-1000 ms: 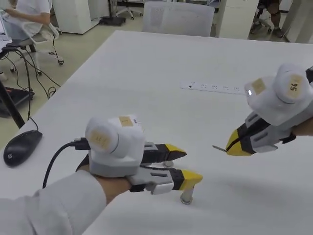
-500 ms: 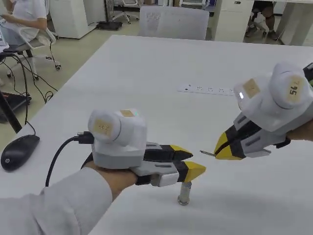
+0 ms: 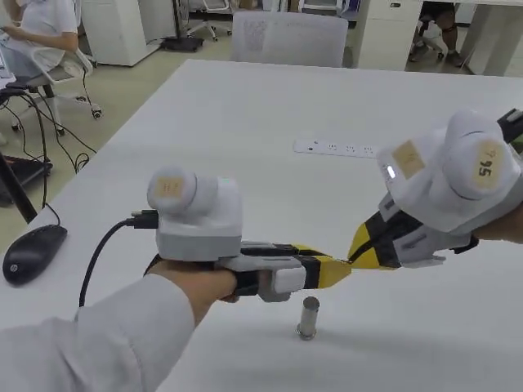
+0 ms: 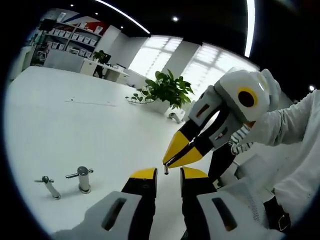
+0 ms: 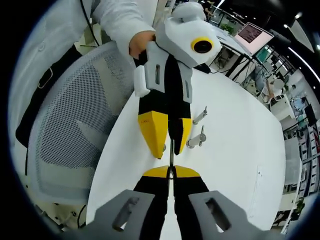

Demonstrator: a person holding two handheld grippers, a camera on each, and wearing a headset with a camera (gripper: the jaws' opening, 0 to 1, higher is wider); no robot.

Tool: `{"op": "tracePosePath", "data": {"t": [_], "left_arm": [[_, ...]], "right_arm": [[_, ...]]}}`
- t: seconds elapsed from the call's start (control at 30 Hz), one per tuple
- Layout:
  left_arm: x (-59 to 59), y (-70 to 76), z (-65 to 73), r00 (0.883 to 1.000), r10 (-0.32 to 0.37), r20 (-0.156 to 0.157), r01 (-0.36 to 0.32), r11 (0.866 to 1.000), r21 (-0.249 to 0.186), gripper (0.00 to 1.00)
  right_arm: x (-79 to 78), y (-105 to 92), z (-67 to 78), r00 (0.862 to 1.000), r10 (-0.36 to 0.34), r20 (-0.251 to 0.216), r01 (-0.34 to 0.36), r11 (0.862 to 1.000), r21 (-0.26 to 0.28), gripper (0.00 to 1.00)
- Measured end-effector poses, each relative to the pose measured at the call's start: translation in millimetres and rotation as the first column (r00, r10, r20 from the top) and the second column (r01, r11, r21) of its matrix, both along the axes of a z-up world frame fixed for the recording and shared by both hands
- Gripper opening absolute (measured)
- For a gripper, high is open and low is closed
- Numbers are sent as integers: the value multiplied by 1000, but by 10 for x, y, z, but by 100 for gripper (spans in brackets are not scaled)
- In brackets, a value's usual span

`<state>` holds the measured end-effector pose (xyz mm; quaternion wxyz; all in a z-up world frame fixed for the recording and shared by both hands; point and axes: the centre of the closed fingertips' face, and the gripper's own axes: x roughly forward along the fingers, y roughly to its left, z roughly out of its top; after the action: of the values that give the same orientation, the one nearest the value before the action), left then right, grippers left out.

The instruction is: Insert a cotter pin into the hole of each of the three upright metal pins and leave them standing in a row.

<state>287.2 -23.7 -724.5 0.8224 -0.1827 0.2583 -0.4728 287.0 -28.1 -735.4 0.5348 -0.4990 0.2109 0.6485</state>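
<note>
The right claw, pinching the cotter pin, has closed in on the slightly parted left claw.

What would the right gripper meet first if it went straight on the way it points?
The left gripper: its jaws lie straight ahead, and the cotter pin held by the right gripper seems to reach between them, though depth is unclear.

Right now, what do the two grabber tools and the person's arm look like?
They match. The left gripper has a chunky white and grey body, black jaws with yellow tips, a tan sticker on top and a black cable plugged in at the back. The right gripper has the same colours, plus a number on its round sticker. The person wears a white sleeve.
</note>
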Motion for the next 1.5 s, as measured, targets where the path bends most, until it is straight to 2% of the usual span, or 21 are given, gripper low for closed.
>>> {"op": "tracePosePath", "data": {"t": [0.07, 0.17, 0.27, 0.4, 0.5, 0.7, 0.87, 1.1, 1.2, 1.37, 1.5], "left_arm": [[-13, -11, -6, 1000, 5, -13, -5, 1000, -10, 16], [-44, -24, -10, 998, 9, -64, -12, 999, -43, 15], [-62, -25, -17, 995, 18, -96, -25, 998, -64, 14], [-81, -23, -15, 987, 29, -161, -47, 993, -112, 11], [-92, -20, -35, 982, 33, -183, -54, 992, -113, 8], [-100, -32, -51, 979, 31, -201, -55, 992, -115, 2], [-81, -23, -70, 974, 40, -225, -69, 990, -123, 1], [-116, -51, -99, 970, 38, -240, -67, 991, -113, 1], [-114, -46, -87, 966, 40, -254, -74, 989, -127, 0], [-107, -38, -68, 968, 41, -249, -76, 989, -131, 0], [-105, -2, -91, 974, 46, -223, -71, 992, -105, 0]], "right_arm": [[-29, 10, 4, 1000, 13, 9, -13, 1000, -3, 3], [-74, 12, 7, 999, 39, 34, -38, 999, -11, 3], [-87, 11, 7, 997, 55, 50, -54, 998, -17, 3], [-119, 12, 8, 995, 73, 68, -71, 997, -23, 3], [-134, 20, 10, 994, 79, 77, -77, 997, -23, 3], [-137, 21, -4, 994, 80, 75, -78, 997, -25, 3], [-132, 20, -4, 994, 80, 75, -79, 997, -24, 3], [-145, 8, -19, 992, 90, 84, -88, 996, -31, 4], [-147, 9, -12, 993, 84, 87, -81, 996, -29, 4], [-142, 22, 7, 994, 74, 87, -72, 997, -27, 5], [-130, 28, 23, 996, 59, 74, -57, 998, -20, 11]]}}
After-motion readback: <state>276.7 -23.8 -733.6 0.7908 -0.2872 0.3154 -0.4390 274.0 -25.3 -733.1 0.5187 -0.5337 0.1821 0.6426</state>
